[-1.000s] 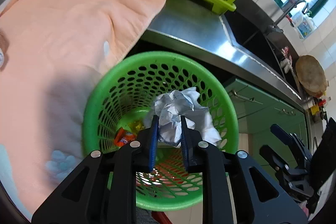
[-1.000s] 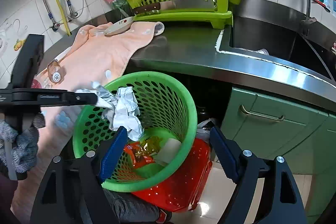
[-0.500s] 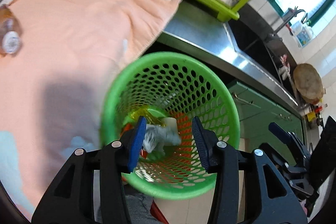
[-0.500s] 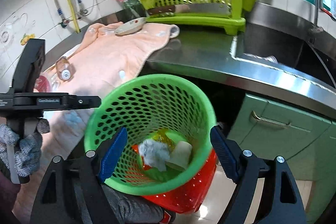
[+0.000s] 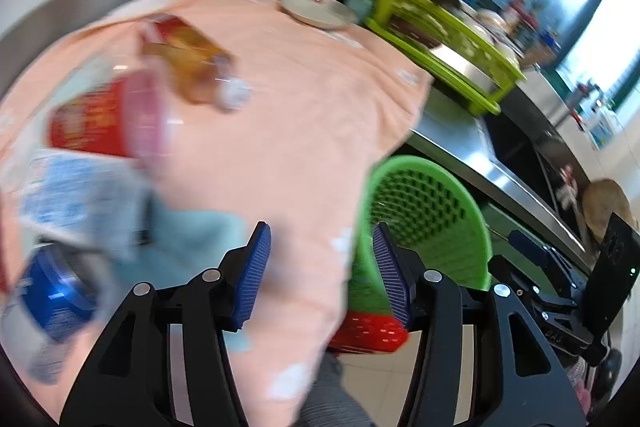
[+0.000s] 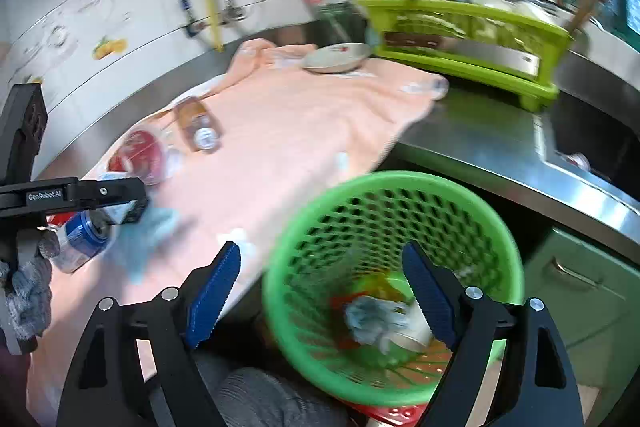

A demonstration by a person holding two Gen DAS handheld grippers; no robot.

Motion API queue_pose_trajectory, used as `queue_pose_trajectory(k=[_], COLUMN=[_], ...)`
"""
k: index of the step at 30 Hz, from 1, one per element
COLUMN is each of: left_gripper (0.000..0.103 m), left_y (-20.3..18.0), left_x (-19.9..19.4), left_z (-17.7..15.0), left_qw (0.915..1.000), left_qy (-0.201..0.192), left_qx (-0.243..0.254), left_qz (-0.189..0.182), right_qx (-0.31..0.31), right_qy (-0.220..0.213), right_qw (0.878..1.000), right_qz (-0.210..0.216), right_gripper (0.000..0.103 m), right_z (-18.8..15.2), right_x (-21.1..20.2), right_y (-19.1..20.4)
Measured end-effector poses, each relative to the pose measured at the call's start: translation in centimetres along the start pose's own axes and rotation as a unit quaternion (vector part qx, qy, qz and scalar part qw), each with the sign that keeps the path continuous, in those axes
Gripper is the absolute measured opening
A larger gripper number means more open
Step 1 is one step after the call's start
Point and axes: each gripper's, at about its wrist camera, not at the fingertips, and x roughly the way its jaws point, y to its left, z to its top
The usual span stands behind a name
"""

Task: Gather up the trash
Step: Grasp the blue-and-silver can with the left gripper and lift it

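Note:
A green mesh basket stands below the counter edge with crumpled paper and wrappers inside. My right gripper hovers above its rim, jaws wide and still opening, gripping nothing. My left gripper is over the peach towel, jaws opening, nothing between them; the basket lies to its right. On the towel lie a red cup, an amber bottle, a blue can and a white-blue packet. The right wrist view shows the left gripper near the can.
A plate sits at the towel's far end beside a lime dish rack. The steel counter runs right to a sink. A red basket sits under the green one. Green cabinet doors are below. A gloved hand holds the left gripper.
The left gripper let go of the crumpled paper, which fell into the green basket, then swung left and up over the towel with its jaws spreading. The right gripper shifted too.

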Motion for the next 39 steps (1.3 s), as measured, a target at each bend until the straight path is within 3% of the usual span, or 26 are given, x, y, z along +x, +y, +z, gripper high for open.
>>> queue_pose_trajectory(k=[9,11,14,26,39], left_gripper=[0.056,0.068,0.07,0.07,0.073], left_y=[8.0,9.4,11.1,12.9,13.6], left_x=[-6.9,-8.0,-8.6,-5.6,-4.5], left_z=[-1.6,-2.1,-2.8,-3.7,-4.5], left_qw=[0.997,0.9959,0.9949,0.9805,0.9726], left_qy=[-0.032,-0.029,-0.016,0.045,0.059], left_qx=[-0.003,0.011,0.032,0.132,0.158], left_qz=[0.071,0.085,0.095,0.138,0.16], right_qx=[-0.06,-0.074,-0.094,-0.151,-0.205], right_qy=[0.006,0.009,0.016,0.043,0.066], right_qw=[0.997,0.995,0.992,0.981,0.968], right_qz=[0.057,0.07,0.081,0.111,0.126], right_gripper=[0.083,0.083,0.083,0.085,0.086], right_z=[1.7,1.9,2.0,1.9,2.1], right_x=[1.6,1.9,2.4,3.9,6.1], right_y=[7.6,9.3,11.3,16.3,19.2])
